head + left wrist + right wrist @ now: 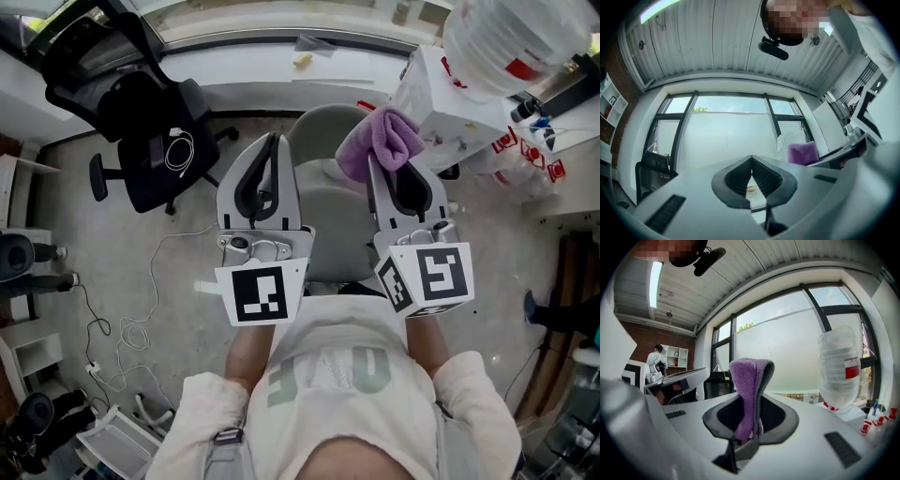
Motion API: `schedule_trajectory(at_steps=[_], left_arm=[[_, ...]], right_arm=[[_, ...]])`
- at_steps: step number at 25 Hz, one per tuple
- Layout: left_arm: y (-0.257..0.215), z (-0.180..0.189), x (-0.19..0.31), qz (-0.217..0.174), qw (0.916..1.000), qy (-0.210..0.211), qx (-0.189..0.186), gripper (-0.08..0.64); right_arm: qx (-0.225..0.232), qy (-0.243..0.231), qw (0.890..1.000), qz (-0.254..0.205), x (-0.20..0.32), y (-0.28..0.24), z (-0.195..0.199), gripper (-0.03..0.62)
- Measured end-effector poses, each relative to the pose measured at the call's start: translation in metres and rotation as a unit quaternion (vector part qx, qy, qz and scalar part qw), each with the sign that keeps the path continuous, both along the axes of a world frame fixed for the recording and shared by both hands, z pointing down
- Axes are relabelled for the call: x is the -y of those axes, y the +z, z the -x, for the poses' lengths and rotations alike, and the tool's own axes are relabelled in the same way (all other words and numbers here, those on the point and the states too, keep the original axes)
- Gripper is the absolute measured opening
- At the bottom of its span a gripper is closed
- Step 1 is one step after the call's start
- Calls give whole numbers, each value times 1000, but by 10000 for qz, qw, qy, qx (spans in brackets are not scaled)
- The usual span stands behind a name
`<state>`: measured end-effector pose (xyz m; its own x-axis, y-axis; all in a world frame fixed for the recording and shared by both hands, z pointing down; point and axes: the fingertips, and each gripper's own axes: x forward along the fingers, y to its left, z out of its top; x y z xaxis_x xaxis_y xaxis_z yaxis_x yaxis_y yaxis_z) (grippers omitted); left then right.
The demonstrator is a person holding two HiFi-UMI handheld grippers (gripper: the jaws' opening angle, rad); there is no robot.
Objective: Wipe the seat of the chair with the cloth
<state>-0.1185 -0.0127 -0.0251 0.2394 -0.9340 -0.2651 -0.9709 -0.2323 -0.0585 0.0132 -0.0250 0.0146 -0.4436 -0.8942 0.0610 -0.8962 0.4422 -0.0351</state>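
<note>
A grey chair (pixel 336 223) stands below me in the head view, its seat showing between the two raised grippers. My right gripper (pixel 392 165) is shut on a purple fleece cloth (pixel 379 141), which bunches above the jaw tips, over the chair's right side. In the right gripper view the cloth (pixel 747 389) stands folded between the jaws of that gripper (pixel 751 427). My left gripper (pixel 272 142) is held over the chair's left side, shut with nothing in it. In the left gripper view the tips of this gripper (pixel 751 160) meet, and the cloth (pixel 803 153) shows at the right.
A black office chair (pixel 141 122) with a white cable on its seat stands at the left. A large water bottle (pixel 511 42) on a white box (pixel 441 103) sits at the upper right. Cables trail over the floor (pixel 131 328) at lower left. A window sill runs along the top.
</note>
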Motion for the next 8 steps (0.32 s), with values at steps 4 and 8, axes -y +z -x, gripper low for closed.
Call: schedule_trajectory(at_steps=[4, 8], left_arm=[[-3, -2, -3, -37, 10000, -11, -3, 12], [-5, -4, -4, -65, 10000, -23, 1, 12]], right_arm=[[27, -40, 10000, -29, -2, -1, 0, 86], [15, -56, 10000, -55, -3, -3, -2, 86]])
